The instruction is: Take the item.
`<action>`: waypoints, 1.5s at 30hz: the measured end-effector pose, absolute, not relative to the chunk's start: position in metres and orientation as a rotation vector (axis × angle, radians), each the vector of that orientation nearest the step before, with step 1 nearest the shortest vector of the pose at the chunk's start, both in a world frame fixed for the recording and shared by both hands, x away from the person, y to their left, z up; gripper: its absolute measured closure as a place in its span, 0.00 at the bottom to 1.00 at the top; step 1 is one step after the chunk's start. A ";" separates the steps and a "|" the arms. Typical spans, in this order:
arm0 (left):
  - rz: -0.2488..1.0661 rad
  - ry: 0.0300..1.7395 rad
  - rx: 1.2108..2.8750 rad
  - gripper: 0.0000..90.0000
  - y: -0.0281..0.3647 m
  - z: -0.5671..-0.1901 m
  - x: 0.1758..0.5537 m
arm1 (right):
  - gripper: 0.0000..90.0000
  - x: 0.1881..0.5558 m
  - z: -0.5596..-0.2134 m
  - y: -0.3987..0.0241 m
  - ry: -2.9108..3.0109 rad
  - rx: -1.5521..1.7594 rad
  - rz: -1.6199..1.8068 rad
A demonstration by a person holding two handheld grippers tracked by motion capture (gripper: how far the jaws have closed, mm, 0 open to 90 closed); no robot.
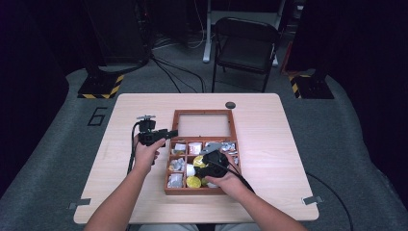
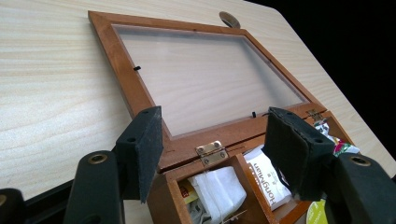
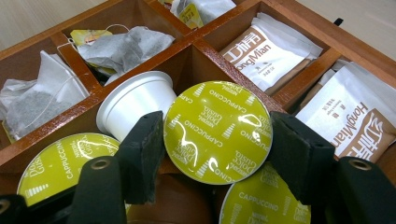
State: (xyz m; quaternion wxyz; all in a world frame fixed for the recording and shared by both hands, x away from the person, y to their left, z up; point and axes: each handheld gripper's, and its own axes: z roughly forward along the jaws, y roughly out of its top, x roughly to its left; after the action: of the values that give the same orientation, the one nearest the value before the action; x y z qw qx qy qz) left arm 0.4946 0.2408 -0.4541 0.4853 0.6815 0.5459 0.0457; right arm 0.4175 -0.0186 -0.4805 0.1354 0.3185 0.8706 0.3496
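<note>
Two chunky matte-black grippers (image 1: pixel 161 134) (image 1: pixel 211 163) are carried on bare, sleeveless forearms, each fitted with two blocky jaws faced in rough dark foam pads (image 2: pixel 149 144), brass-ringed screw holes sunk into the arms, and a black cable (image 1: pixel 132 149) trailed off the back.

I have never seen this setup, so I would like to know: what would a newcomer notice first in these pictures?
First, the open brown wooden box with compartments in the middle of the pale table, its glass-paned lid lying flat behind it. Next, the round yellow-green foil-topped cappuccino capsule in the near part of the box, with the right claw set on either side of it. The left claw hovers open at the box's hinged back edge.
</note>
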 end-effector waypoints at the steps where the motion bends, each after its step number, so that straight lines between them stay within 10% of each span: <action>1: 0.111 1.329 1.658 0.41 0.241 -0.454 0.495 | 0.41 0.418 -0.481 -0.019 2.525 0.918 1.016; 10: 0.111 1.326 1.665 0.42 0.241 -0.455 0.495 | 0.45 0.421 -0.477 -0.024 2.528 0.941 1.078; 12: 0.108 1.328 1.666 0.42 0.241 -0.455 0.495 | 0.66 0.421 -0.473 -0.029 2.473 0.990 1.117; 21: 0.103 1.331 1.659 0.42 0.241 -0.455 0.496 | 0.42 0.419 -0.477 -0.025 2.523 0.912 1.081; 45: 0.104 1.335 1.662 0.42 0.241 -0.455 0.496 | 0.41 0.416 -0.483 -0.019 2.532 0.827 0.989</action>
State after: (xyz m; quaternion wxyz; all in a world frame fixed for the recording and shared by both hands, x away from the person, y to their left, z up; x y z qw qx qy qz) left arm 0.4958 0.2412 -0.4555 0.4826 0.6820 0.5479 0.0428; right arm 0.4160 -0.0186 -0.4827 0.1493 0.2879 0.8811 0.3442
